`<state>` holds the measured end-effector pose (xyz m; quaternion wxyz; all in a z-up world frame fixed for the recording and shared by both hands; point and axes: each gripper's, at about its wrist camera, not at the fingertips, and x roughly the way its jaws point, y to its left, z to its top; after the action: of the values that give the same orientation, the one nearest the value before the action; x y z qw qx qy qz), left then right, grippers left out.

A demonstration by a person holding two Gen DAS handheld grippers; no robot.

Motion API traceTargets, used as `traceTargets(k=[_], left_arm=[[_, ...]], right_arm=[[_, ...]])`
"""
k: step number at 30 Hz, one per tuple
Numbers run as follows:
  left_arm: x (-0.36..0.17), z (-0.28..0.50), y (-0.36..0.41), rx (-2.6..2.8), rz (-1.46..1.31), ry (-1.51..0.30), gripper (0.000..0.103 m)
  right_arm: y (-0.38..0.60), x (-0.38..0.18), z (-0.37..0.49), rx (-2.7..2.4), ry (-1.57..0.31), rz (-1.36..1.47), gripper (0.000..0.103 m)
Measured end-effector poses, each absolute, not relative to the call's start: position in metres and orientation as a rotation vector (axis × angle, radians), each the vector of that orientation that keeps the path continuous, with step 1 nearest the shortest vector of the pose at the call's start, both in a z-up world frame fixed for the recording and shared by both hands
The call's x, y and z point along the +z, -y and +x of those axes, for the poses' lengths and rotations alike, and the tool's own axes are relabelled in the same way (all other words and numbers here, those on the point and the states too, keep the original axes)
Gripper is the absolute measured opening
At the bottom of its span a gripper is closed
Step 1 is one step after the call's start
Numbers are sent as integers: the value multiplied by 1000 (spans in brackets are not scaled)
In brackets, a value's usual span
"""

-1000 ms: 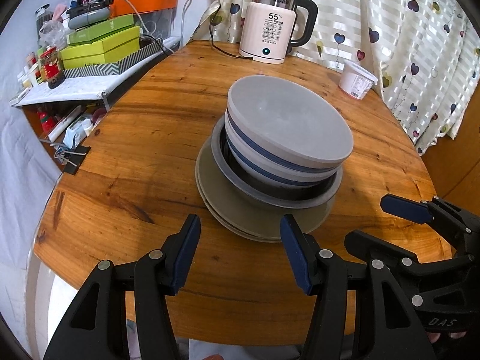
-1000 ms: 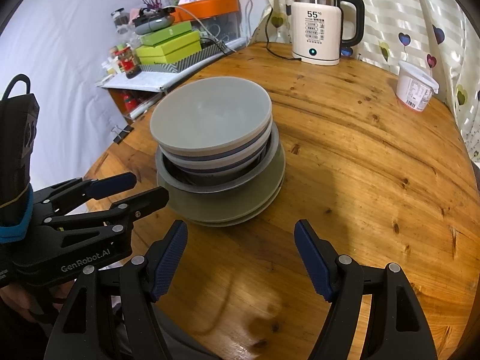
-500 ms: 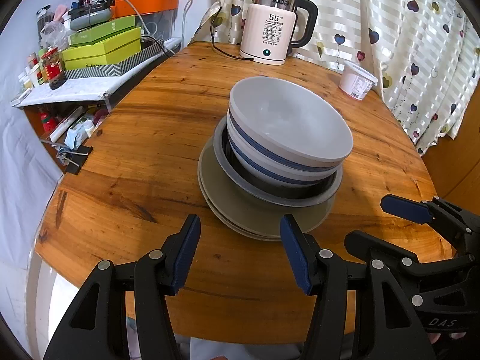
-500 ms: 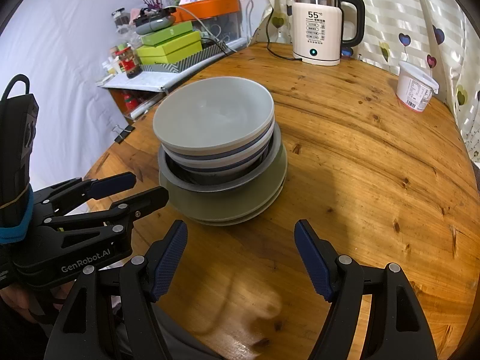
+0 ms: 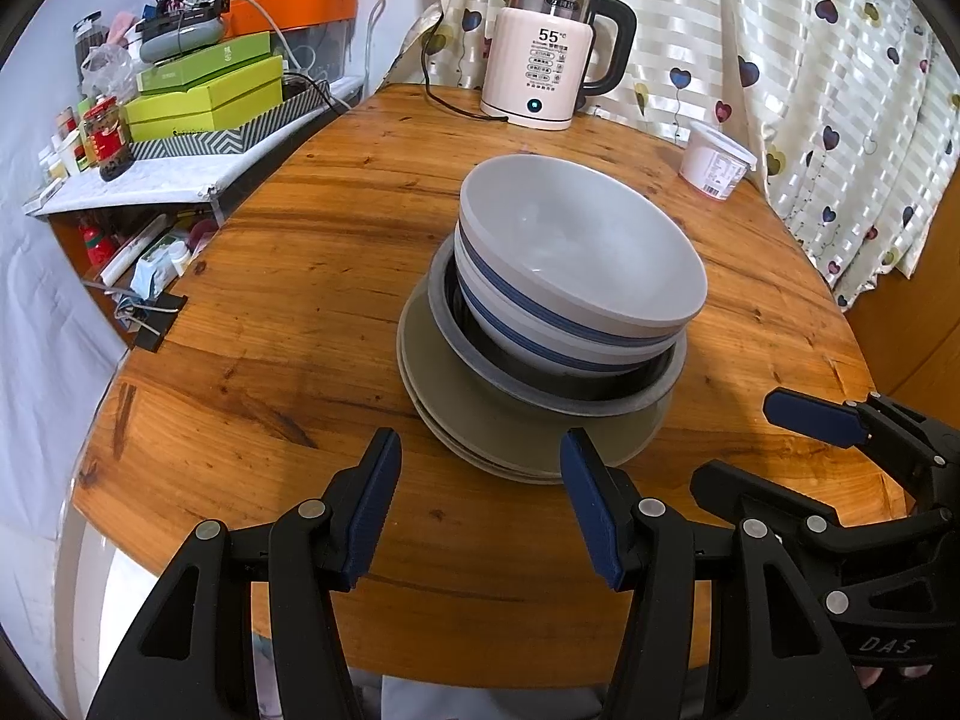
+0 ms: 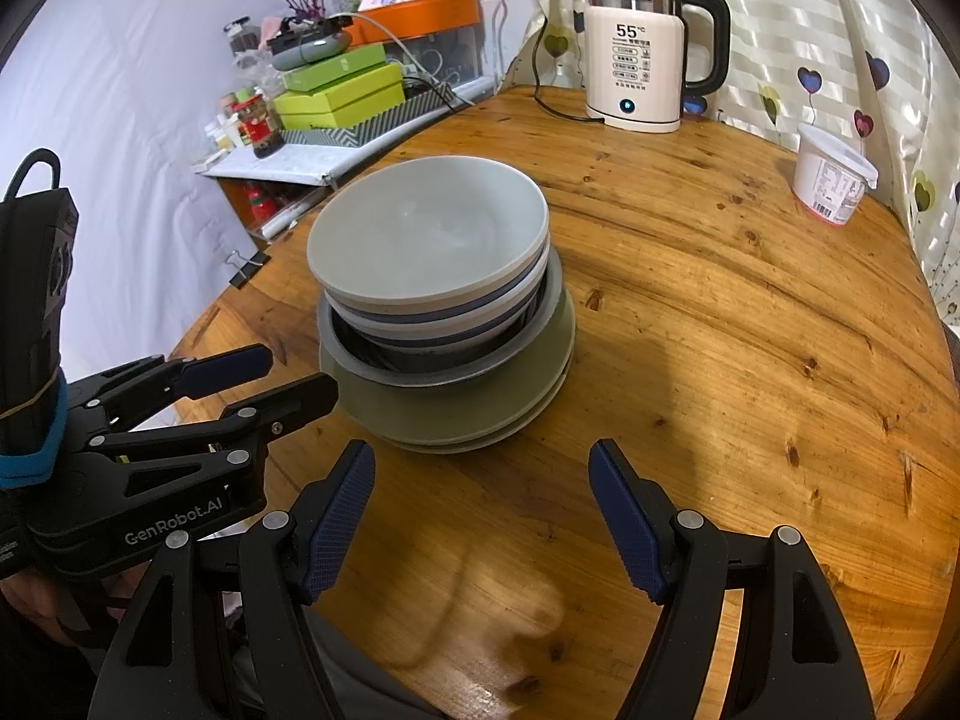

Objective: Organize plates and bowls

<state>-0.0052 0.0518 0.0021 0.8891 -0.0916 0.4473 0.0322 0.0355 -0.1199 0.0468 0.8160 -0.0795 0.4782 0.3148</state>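
A stack of dishes stands mid-table. On top are nested white bowls with blue bands (image 5: pixel 576 264) (image 6: pixel 432 240). They sit in a grey-rimmed dark bowl (image 5: pixel 558 384) (image 6: pixel 444 372). Under it lie olive-grey plates (image 5: pixel 516 444) (image 6: pixel 456 420). My left gripper (image 5: pixel 480 504) is open and empty, just in front of the plates' near edge; its fingers also show in the right wrist view (image 6: pixel 240 384). My right gripper (image 6: pixel 480 516) is open and empty, a little short of the stack; one of its fingers shows in the left wrist view (image 5: pixel 816 414).
A round wooden table (image 5: pixel 312 300). A white electric kettle (image 5: pixel 552 54) (image 6: pixel 642 48) with its cord stands at the far edge. A white plastic tub (image 5: pixel 714 162) (image 6: pixel 831 174) stands far right by the curtain. A cluttered shelf with green boxes (image 5: pixel 204 96) lies left.
Both grippers stay open and almost still. The views have tilted slightly, so the inside of the top bowl shows more than a second ago.
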Motion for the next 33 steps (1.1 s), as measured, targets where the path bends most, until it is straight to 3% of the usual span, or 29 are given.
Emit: traceTargets(k=[33], left_arm=[[0, -3, -48, 72, -173, -939, 56]], right_arm=[[117, 47, 33, 677, -1023, -171, 75]])
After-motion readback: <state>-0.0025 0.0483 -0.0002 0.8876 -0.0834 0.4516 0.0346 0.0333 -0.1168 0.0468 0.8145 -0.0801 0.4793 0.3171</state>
